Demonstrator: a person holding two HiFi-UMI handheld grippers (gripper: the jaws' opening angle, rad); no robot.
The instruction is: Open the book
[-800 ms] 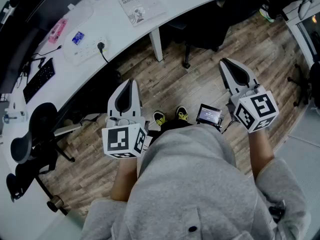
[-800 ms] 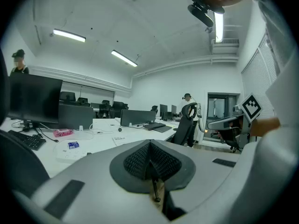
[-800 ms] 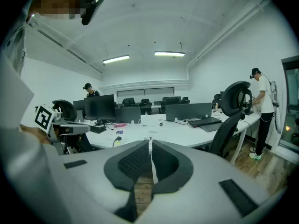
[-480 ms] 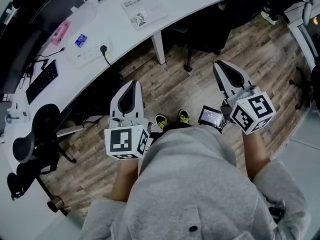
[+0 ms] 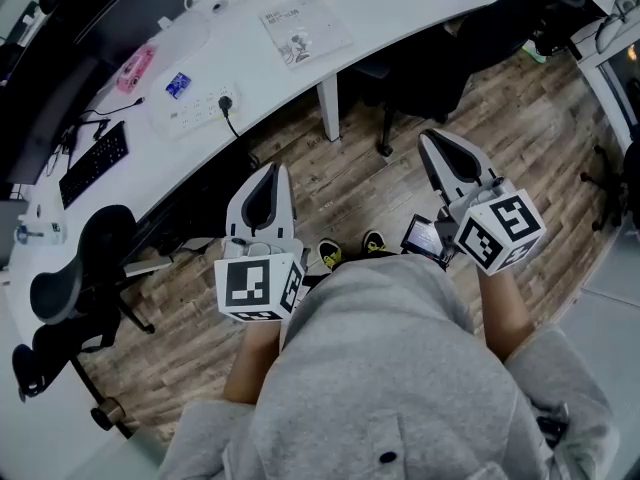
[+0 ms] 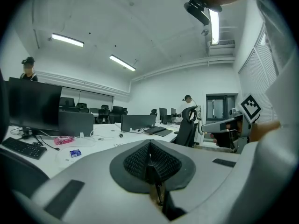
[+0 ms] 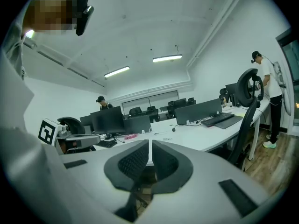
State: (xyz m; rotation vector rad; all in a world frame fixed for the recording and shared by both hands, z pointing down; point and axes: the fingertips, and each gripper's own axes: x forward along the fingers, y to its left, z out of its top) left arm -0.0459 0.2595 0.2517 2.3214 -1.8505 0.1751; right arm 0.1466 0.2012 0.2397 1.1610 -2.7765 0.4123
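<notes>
The book (image 5: 306,29) lies closed on the white desk (image 5: 260,68), a thin pale booklet with a printed cover at the top middle of the head view. Both grippers hang over the wooden floor in front of the desk, well short of the book. My left gripper (image 5: 277,171) is shut with nothing in it; its ribbed pads (image 6: 140,158) meet in the left gripper view. My right gripper (image 5: 431,139) is also shut and empty, its pads (image 7: 135,161) close together with a thin slit between them. Both point toward the desk, roughly level.
On the desk stand a power strip (image 5: 192,111), a blue card (image 5: 178,85), a pink item (image 5: 135,69) and a keyboard (image 5: 94,162). A black chair (image 5: 428,66) sits under the desk by its leg (image 5: 329,110); another chair (image 5: 62,298) is at left. People stand far off.
The desk and book have slid down and to the right in the head view as the person nears them. The right gripper has drifted a little left. Both grippers stay shut.
</notes>
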